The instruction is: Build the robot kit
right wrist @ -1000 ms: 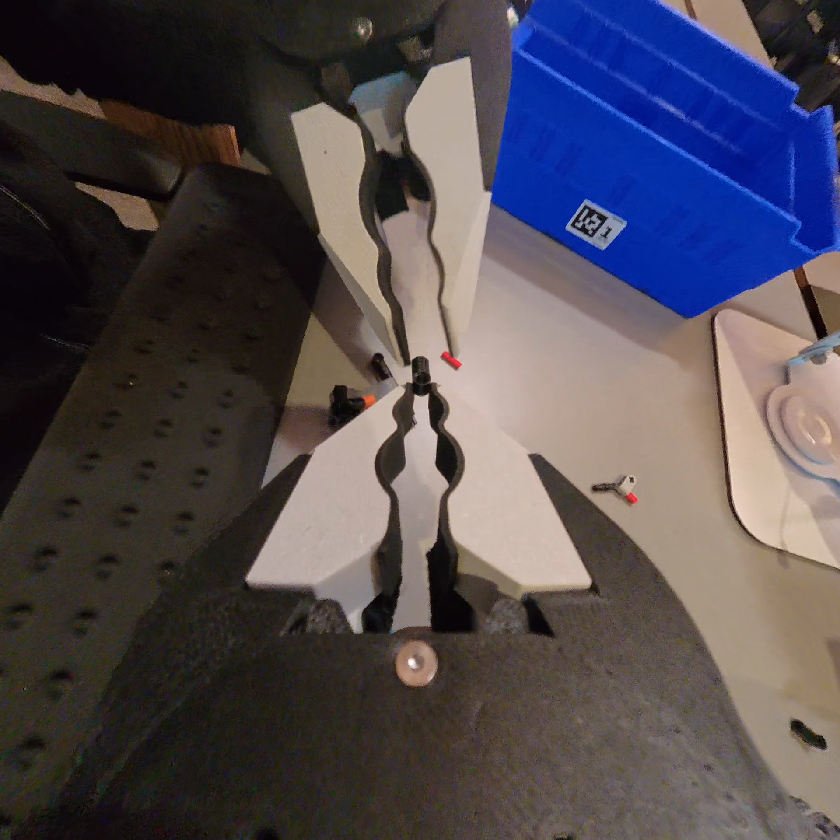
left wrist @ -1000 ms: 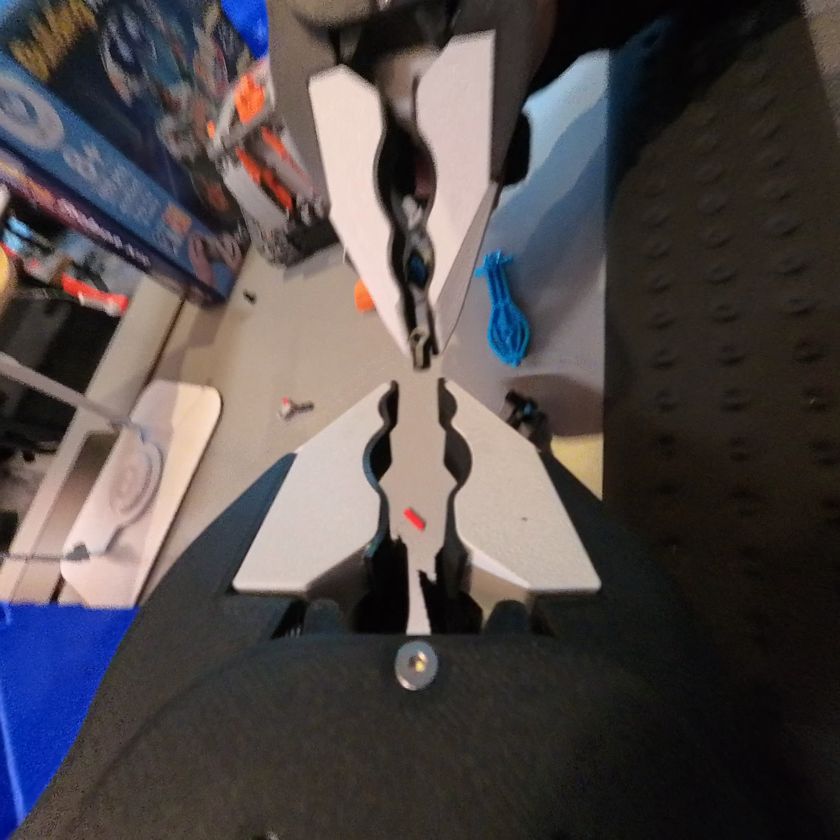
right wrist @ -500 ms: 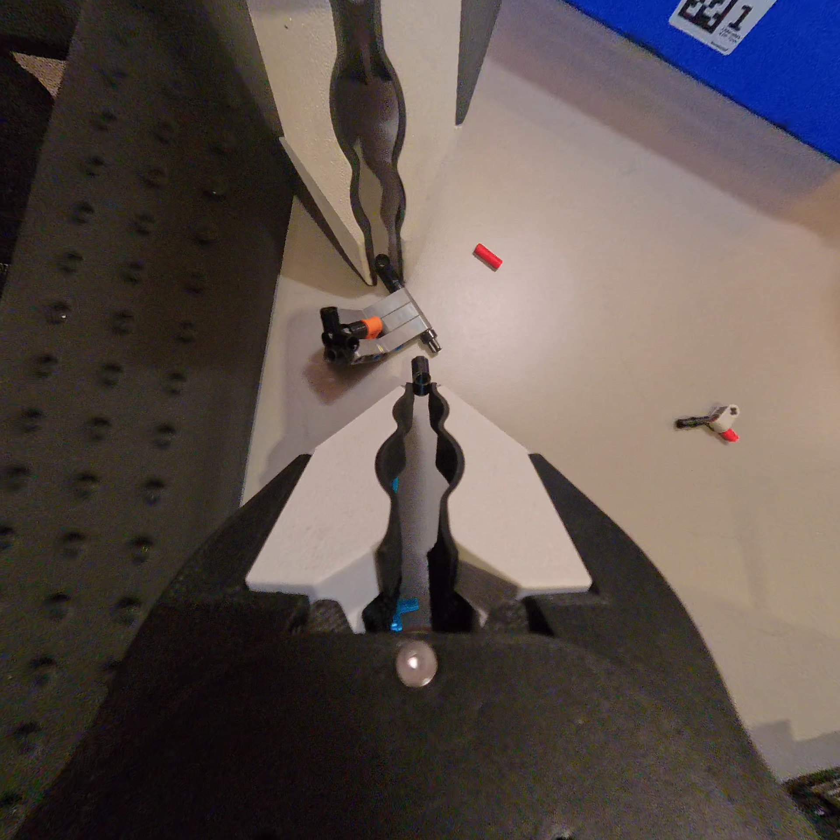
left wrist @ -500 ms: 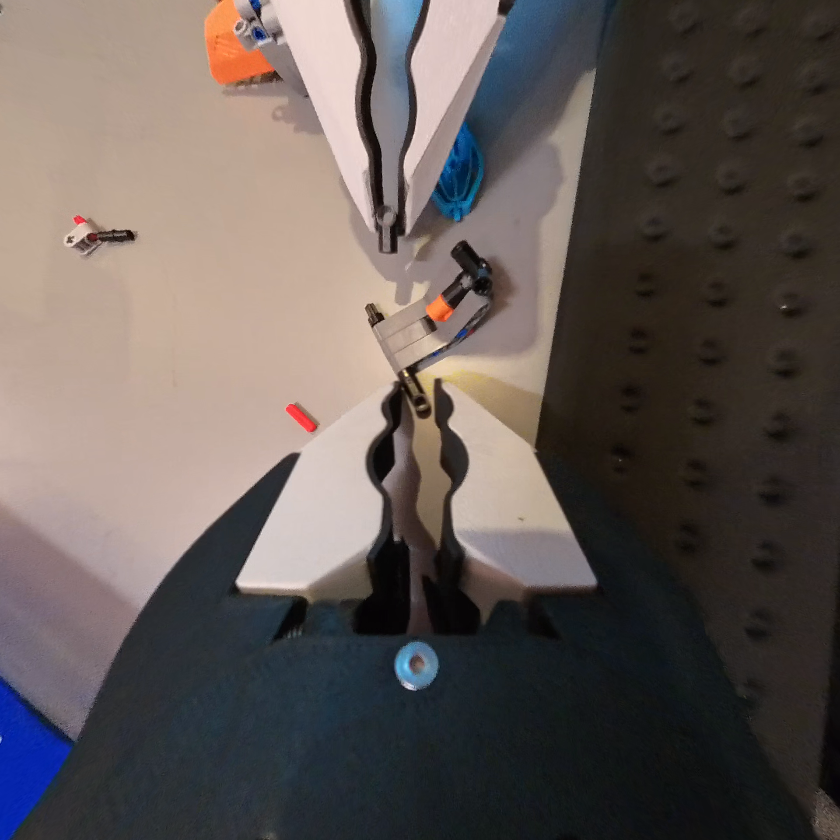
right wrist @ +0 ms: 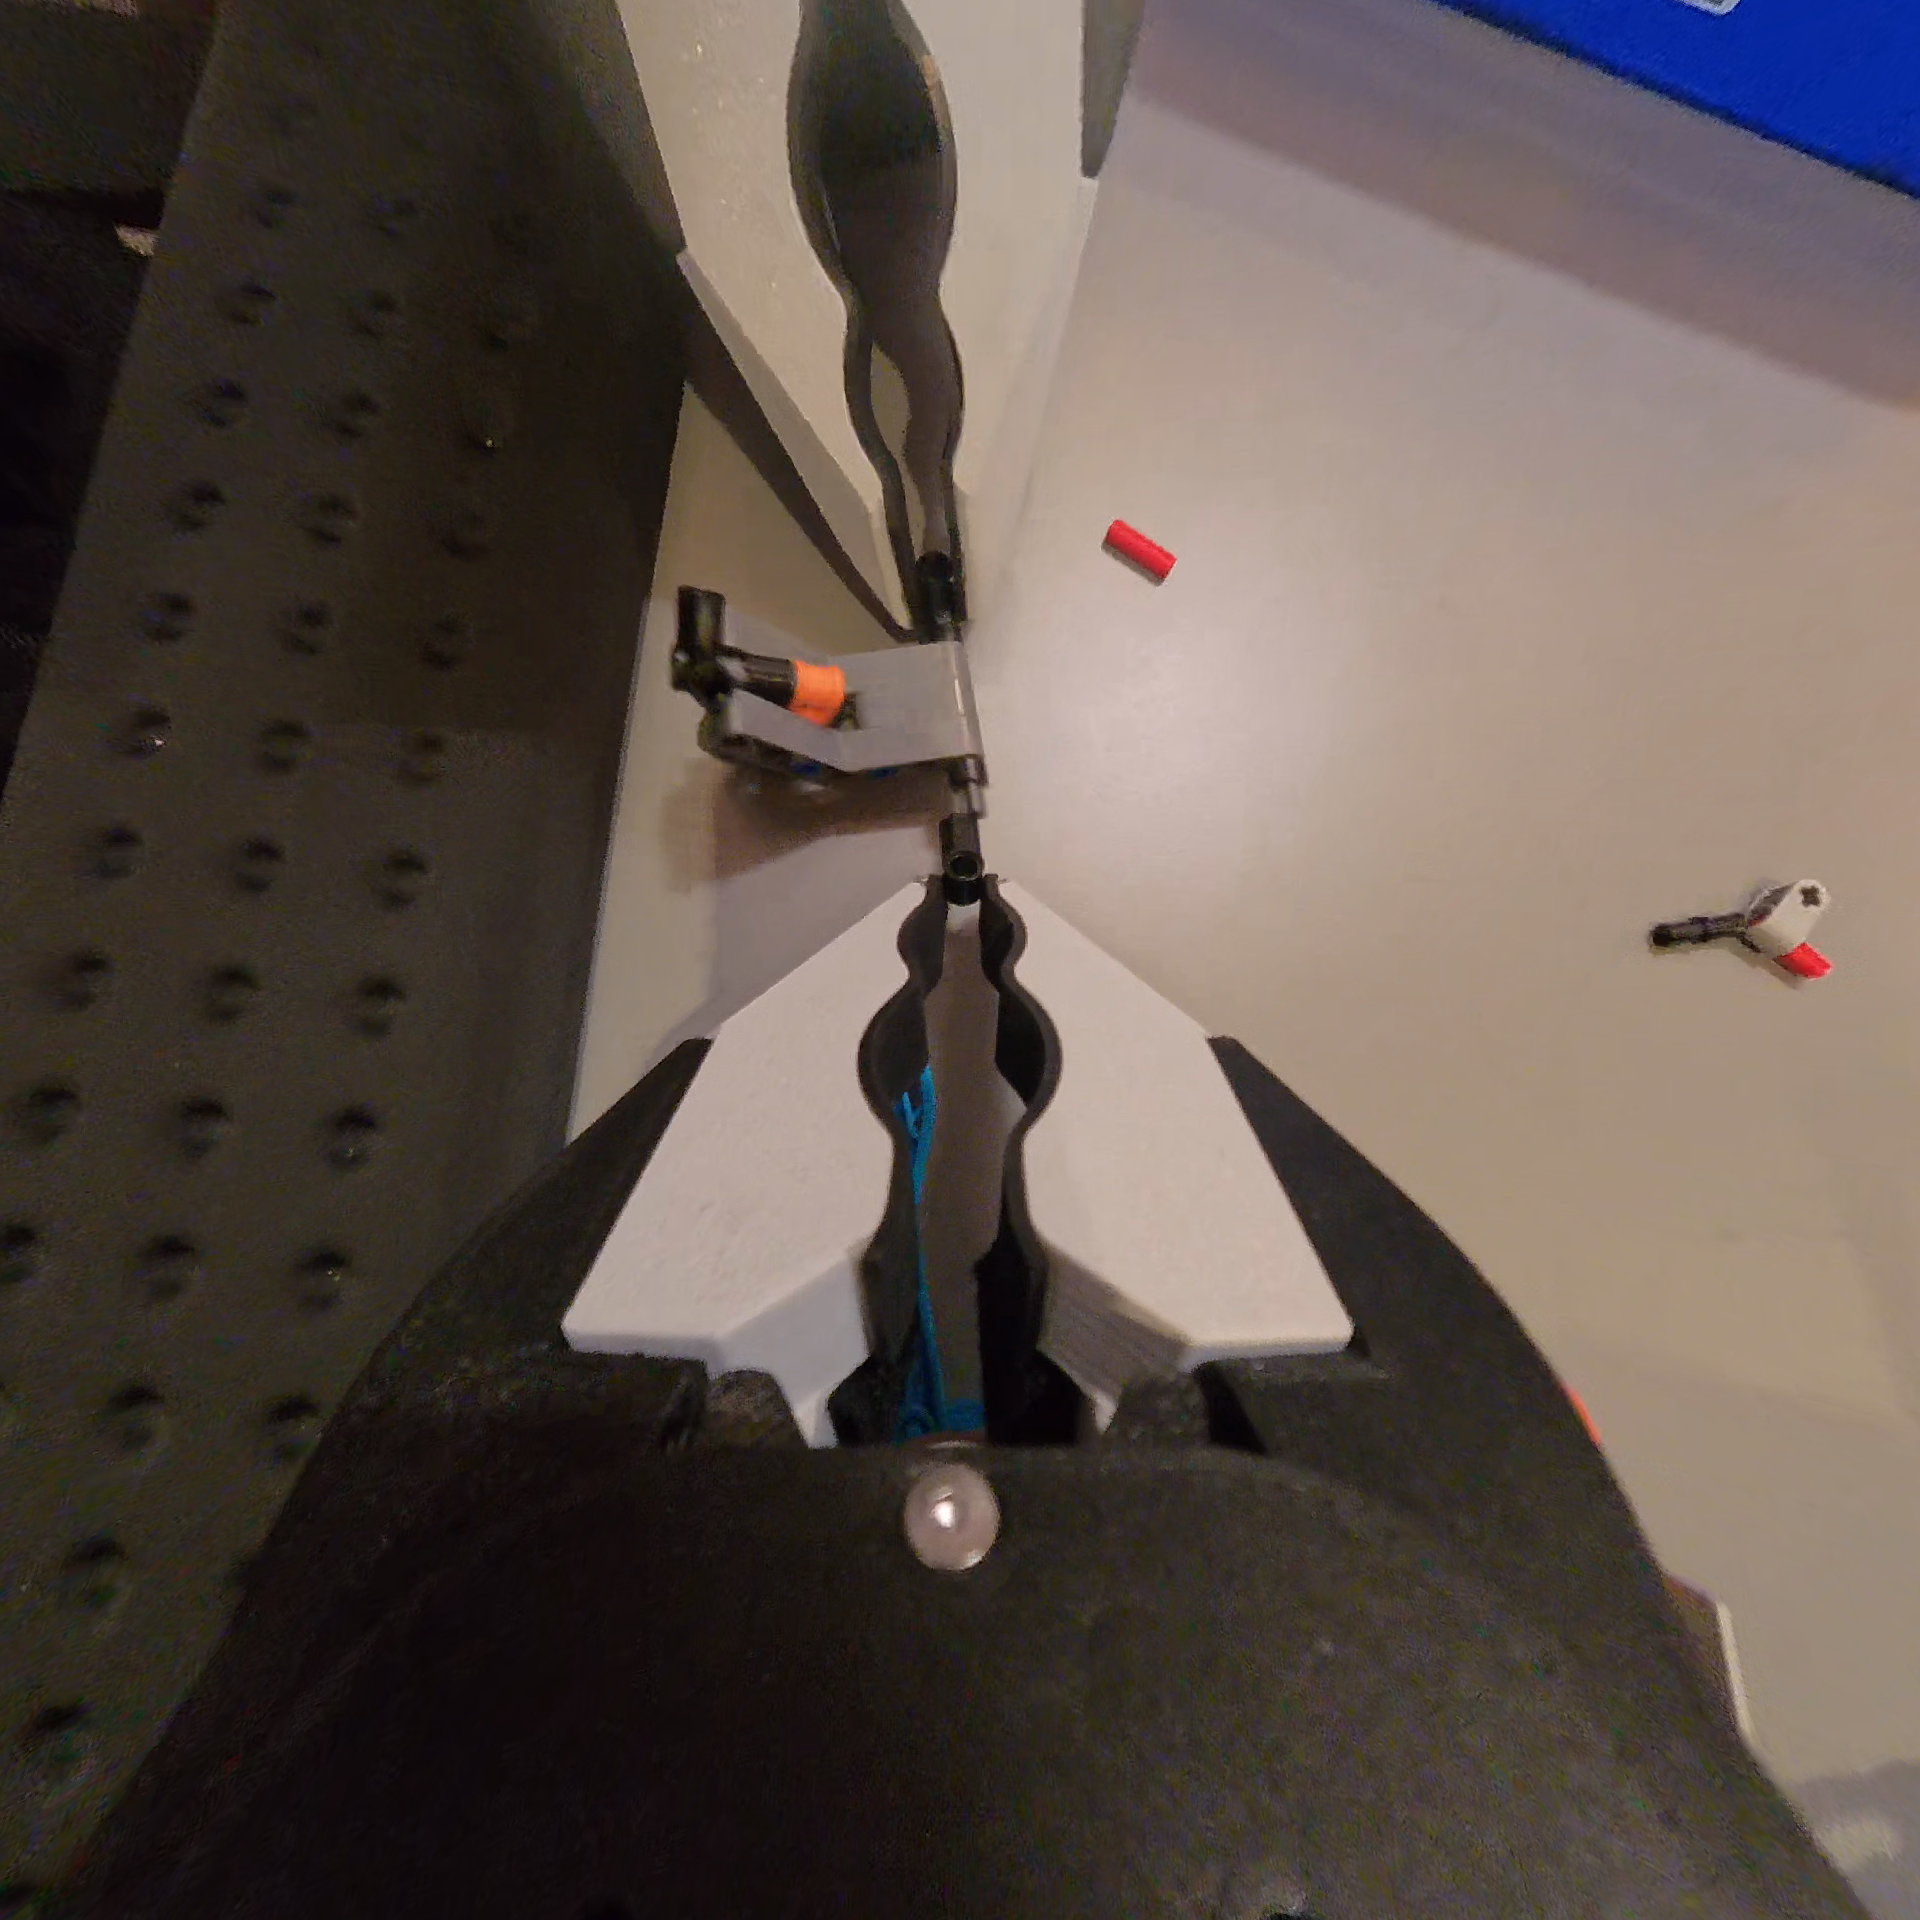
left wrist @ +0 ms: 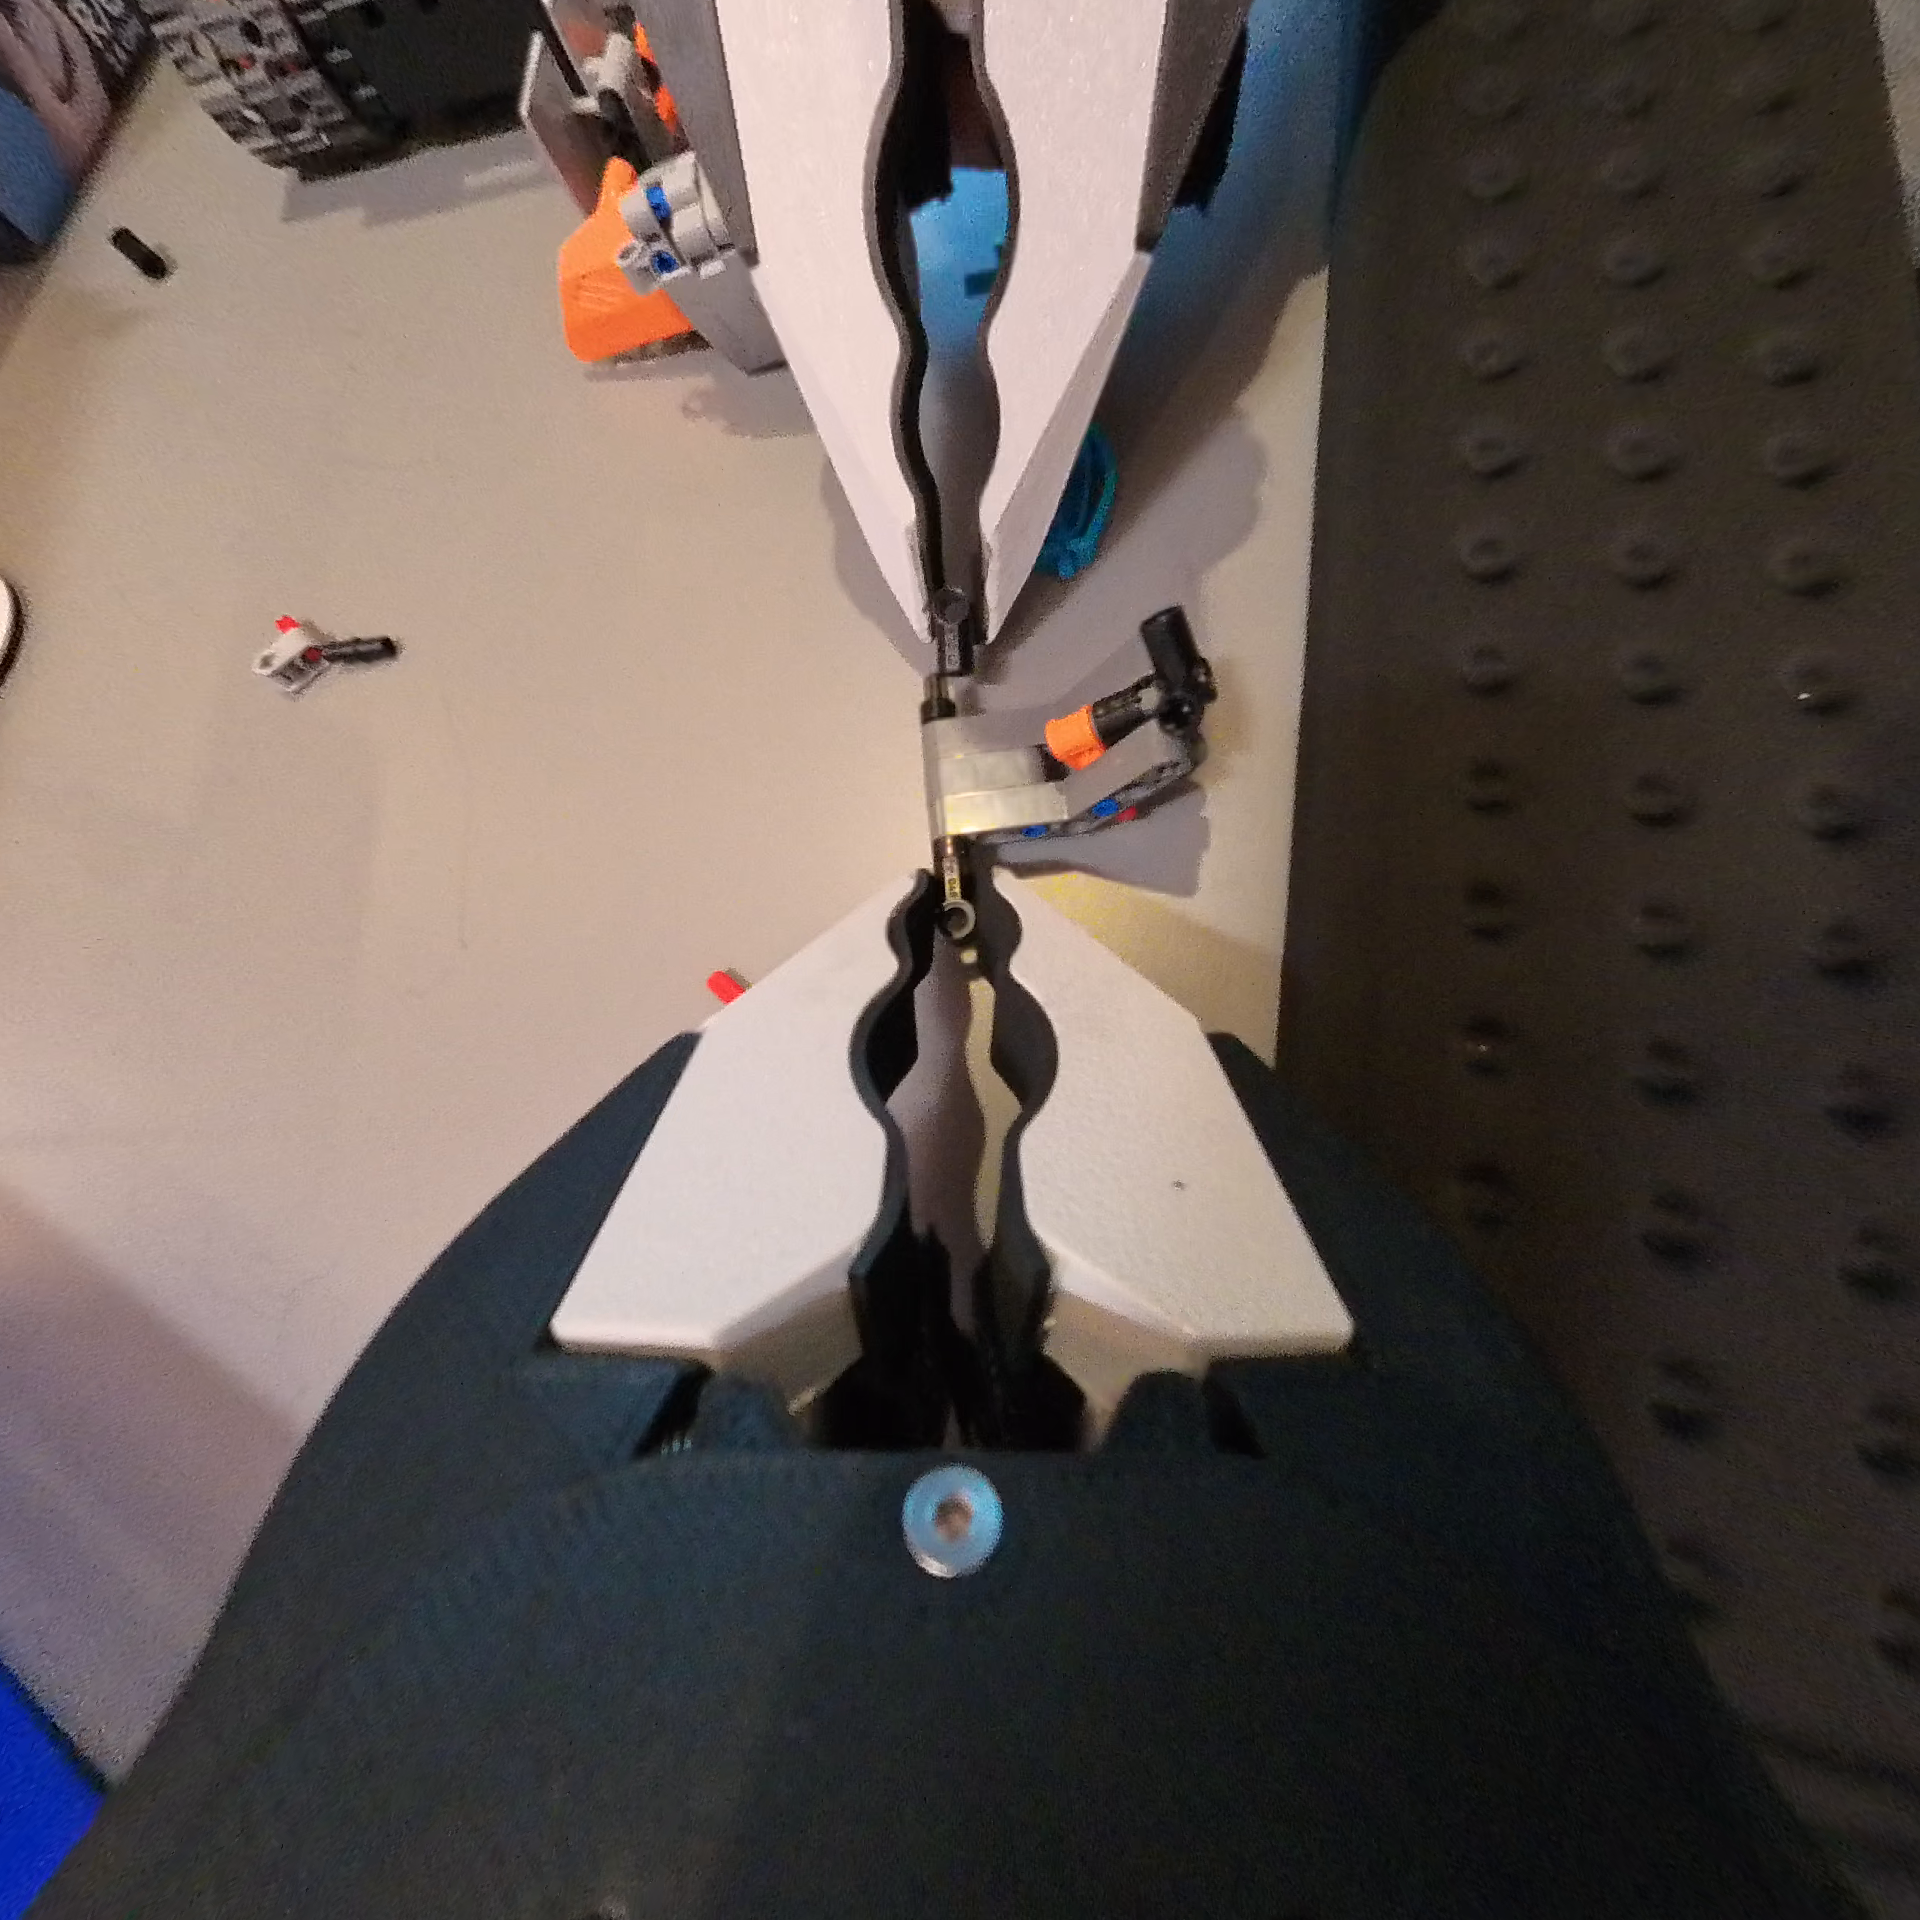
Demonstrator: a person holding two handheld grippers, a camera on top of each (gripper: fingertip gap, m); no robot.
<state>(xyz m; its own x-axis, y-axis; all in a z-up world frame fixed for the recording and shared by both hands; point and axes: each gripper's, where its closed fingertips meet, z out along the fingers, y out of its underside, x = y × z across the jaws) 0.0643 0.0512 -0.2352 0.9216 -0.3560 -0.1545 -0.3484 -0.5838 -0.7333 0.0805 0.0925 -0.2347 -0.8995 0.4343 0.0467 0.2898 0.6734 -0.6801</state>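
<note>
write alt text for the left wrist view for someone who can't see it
Two white claws meet tip to tip over a beige table: the left claw, at the bottom, is shut on a black pin of a small grey plastic brick assembly with an orange collar, and the right claw, from the top, pinches a short black connector peg at its other end.
</note>
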